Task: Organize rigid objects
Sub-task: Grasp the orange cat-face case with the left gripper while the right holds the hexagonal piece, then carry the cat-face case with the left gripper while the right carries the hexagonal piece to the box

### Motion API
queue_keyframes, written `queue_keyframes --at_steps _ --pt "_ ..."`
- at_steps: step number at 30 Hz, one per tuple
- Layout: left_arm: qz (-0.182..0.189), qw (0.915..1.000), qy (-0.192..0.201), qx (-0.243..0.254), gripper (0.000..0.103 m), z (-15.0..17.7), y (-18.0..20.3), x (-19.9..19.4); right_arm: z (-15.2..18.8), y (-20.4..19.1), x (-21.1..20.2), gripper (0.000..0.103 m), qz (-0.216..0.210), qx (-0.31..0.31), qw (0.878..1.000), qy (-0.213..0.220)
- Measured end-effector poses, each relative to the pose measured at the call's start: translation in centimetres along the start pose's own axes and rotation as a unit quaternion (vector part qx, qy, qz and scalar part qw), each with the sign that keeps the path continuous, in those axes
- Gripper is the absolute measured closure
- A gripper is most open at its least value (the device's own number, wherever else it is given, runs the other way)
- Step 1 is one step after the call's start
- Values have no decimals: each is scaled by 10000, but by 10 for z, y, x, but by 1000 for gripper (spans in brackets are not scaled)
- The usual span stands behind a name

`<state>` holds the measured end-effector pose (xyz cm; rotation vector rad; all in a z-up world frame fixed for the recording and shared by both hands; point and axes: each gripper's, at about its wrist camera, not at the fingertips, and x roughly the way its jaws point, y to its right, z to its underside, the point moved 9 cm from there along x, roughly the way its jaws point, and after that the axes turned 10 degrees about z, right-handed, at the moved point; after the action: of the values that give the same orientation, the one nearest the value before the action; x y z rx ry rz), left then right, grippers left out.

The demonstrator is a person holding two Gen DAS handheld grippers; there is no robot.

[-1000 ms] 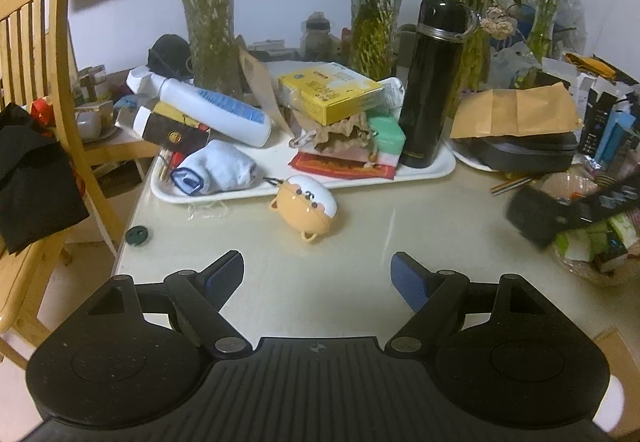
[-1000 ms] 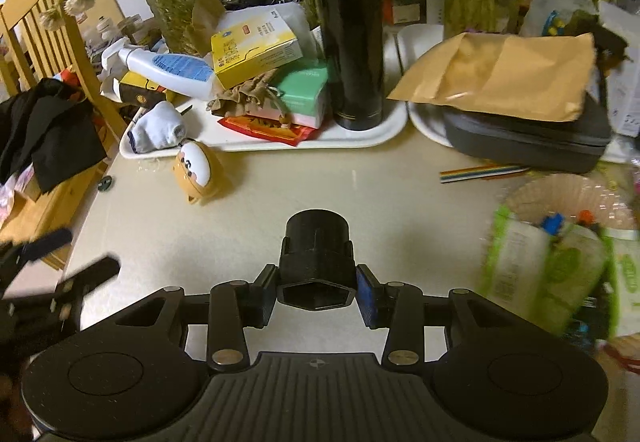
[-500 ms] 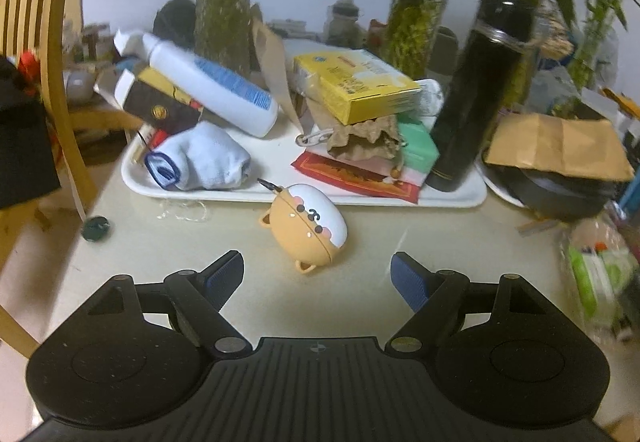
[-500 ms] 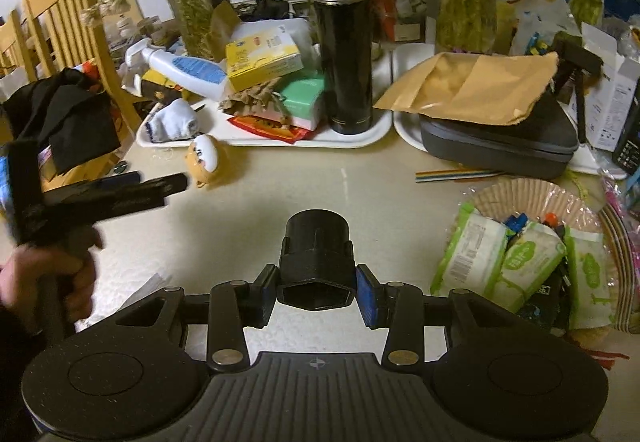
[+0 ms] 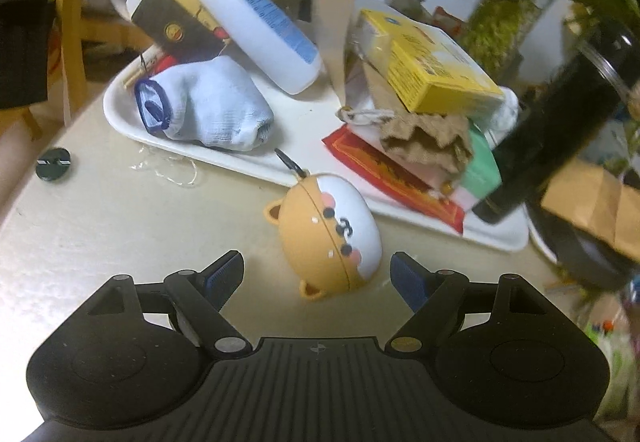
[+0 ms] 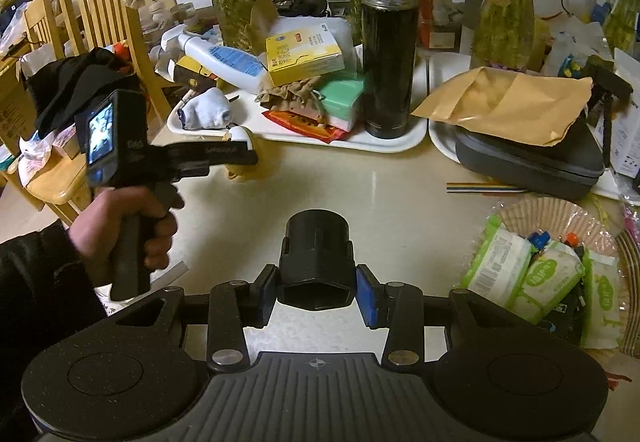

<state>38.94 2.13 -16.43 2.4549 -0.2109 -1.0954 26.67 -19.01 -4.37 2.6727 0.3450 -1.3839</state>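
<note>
An orange and white dog-face case [image 5: 330, 232] lies on the table just in front of the white tray [image 5: 296, 122]. My left gripper [image 5: 318, 276] is open, its blue pads either side of the case's near end, not touching it. In the right wrist view the left gripper [image 6: 224, 154] reaches over the case [image 6: 240, 172], mostly hiding it. My right gripper [image 6: 316, 296] is shut on a black cylindrical part [image 6: 316, 254] and holds it above the table.
The tray holds a white bottle [image 5: 248, 14], a blue sock [image 5: 208, 106], a yellow box [image 5: 424, 62], a black flask [image 6: 390, 58] and packets. A black button [image 5: 53, 163] lies left. A grey case [image 6: 528, 158], basket of wipes [image 6: 552, 274] and wooden chair [image 6: 100, 18] surround the table.
My left gripper has moved forward and down to the dog-face case, which now lies between its open fingers. The right gripper has pulled back, still holding the black part.
</note>
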Motion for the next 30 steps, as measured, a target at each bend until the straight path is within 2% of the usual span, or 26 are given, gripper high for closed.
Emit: queue_keyframes --at_steps 5,7,9,14,23,30 --pt "-38 9997 106 -210 25 -8 -2 9 2 -1 4 59 -65 25 9999 -99" --pt "-22 9995 106 -287 31 -11 -1 12 2 -3 4 59 -75 20 9999 -98" --pt "38 9994 78 -347 45 -12 0 14 2 -4 4 59 -76 5 9999 -101" --pt "125 9988 -113 -452 47 -11 1 13 3 -3 6 59 -51 23 9999 -140" --pt "321 9993 -180 84 48 -13 25 -11 5 2 10 59 37 113 9997 -202" --pt "272 9991 -156 299 48 -19 36 -39 8 8 13 59 115 221 9994 -230"
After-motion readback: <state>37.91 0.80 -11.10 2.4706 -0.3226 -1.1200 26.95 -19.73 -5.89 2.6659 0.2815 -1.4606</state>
